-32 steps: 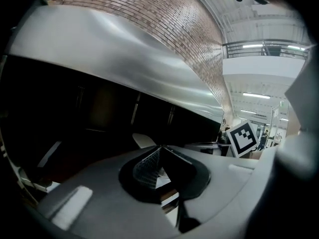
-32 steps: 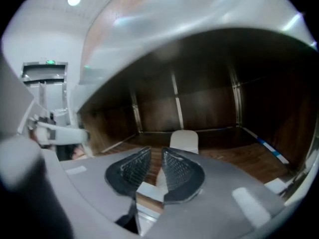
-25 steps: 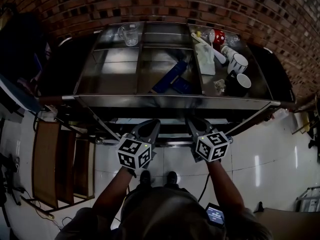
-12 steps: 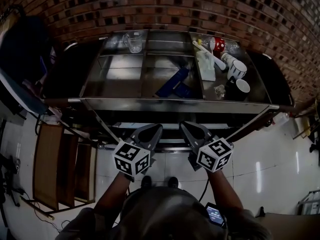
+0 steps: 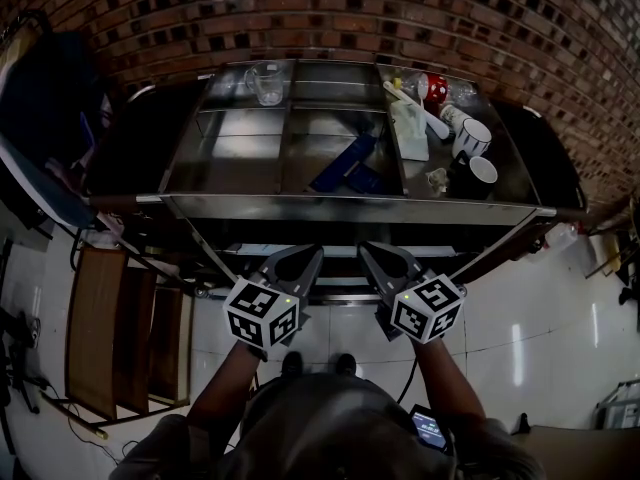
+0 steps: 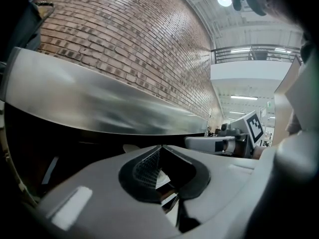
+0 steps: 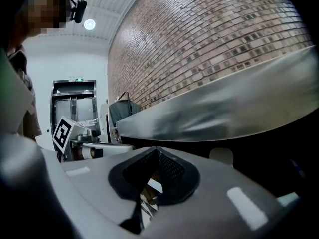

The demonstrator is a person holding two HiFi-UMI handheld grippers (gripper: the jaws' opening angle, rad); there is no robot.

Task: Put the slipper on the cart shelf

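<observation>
Facing the cart (image 5: 350, 208), you held left claw (image 5: 309, 253) and right claw (image 5: 368, 250) pressed together, empty; the slipper (image 5: 345, 163) looked light and floppy, best pinched at its edge.

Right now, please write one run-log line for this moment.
left claw: shut, empty | right claw: shut, empty | both low before cart | blue slipper: cart top, middle compartment

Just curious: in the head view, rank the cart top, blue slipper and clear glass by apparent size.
1. cart top
2. blue slipper
3. clear glass, though it stands farther back, so it may only look smaller.
</observation>
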